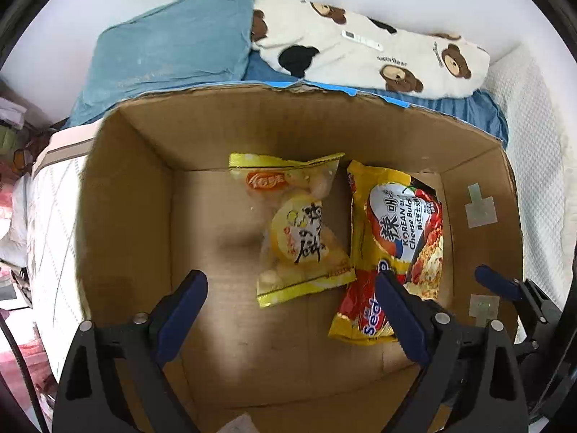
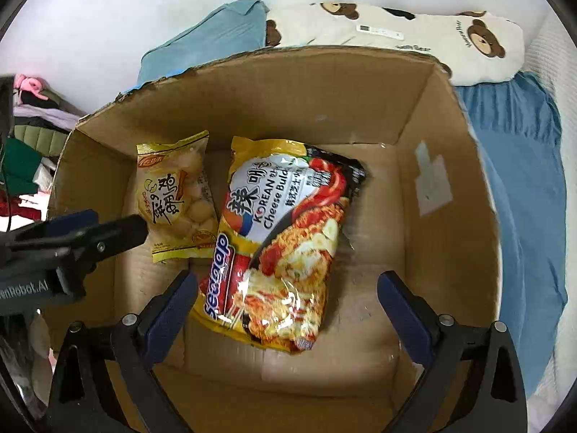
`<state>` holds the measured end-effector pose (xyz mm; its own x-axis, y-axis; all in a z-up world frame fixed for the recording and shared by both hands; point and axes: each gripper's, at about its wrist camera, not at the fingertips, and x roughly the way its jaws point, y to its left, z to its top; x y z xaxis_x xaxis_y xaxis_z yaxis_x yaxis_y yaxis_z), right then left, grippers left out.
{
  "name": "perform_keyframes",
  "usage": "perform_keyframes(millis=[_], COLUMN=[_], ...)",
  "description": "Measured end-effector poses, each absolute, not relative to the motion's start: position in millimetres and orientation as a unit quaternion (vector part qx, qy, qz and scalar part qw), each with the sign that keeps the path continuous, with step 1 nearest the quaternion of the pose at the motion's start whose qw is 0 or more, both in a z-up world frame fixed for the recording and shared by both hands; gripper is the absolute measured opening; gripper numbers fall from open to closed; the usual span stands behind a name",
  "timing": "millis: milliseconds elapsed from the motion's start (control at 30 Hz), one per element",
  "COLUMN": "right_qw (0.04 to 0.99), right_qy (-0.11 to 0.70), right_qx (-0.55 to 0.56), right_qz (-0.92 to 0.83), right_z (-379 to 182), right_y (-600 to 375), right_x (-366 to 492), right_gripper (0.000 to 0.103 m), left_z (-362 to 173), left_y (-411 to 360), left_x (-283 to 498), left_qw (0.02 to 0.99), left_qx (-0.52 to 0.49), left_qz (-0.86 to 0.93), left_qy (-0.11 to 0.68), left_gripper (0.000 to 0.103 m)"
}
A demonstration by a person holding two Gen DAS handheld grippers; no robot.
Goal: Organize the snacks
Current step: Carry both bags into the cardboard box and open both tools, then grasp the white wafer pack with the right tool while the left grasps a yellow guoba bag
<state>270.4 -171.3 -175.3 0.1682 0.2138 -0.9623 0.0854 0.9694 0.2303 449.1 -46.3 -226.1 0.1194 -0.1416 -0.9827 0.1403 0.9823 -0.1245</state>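
An open cardboard box (image 1: 137,166) (image 2: 425,108) sits on a bed. Inside lie a yellow bag of small round snacks (image 1: 301,231) (image 2: 176,195) and, to its right, a yellow Korean cheese noodle packet (image 1: 396,238) (image 2: 285,238). My left gripper (image 1: 292,288) is open and empty, hovering above the box floor with the snack bag between its fingers. My right gripper (image 2: 288,288) is open and empty above the noodle packet's near end. The right gripper also shows at the right of the left wrist view (image 1: 505,285), and the left gripper shows at the left of the right wrist view (image 2: 90,234).
Behind the box lie a light blue pillow (image 1: 169,50) (image 2: 216,32) and a white bear-print pillow (image 1: 378,50) (image 2: 414,32). A blue sheet (image 2: 519,180) spreads to the right. Piled clothes (image 2: 32,137) lie at the left.
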Motion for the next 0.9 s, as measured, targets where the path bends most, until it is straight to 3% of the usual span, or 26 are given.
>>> perform_keyframes(millis=[300,900], right_qw=[0.784,0.851], right_qy=[0.611,0.514], right_qx=[0.108,0.107], right_qz=[0.015,0.008], right_z=[-157,-64], right_y=[-189,-176], right_x=[255,166], right_gripper=[0.101,0.101], left_z=[-191,-106], left_y=[-41,-13], left_x=[404,309], left_qw=[0.792,0.853], left_qx=[0.005,-0.018], left_qz=[-0.079,-0.076], left_qy=[0.606,0.517], left_gripper=[0.095,0.095])
